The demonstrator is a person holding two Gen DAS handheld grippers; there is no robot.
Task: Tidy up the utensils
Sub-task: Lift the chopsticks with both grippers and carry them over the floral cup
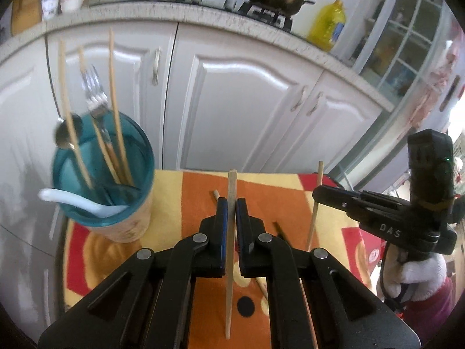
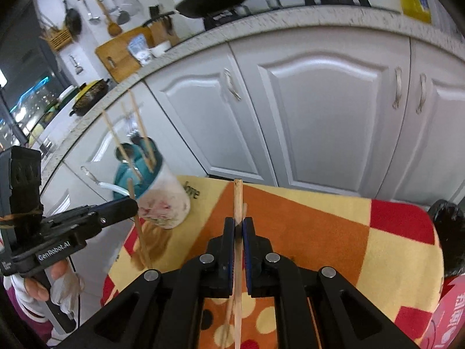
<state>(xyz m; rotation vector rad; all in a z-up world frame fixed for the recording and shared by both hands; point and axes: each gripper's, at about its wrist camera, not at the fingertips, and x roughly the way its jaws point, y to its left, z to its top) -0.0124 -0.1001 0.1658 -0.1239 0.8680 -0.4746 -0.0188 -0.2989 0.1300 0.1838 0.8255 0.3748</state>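
Clamping nearly shut, the left gripper [image 1: 231,203] and right gripper [image 2: 239,222] each pinched one pale, upright wooden chopstick [image 1: 231,186].

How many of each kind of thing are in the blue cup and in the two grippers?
Chopsticks in the cup: 3
Left chopstick, in the left gripper: 1
Right chopstick, in the right gripper: 1
Fork: 1
Metal spoon: 1
White spoon: 1
Total: 8
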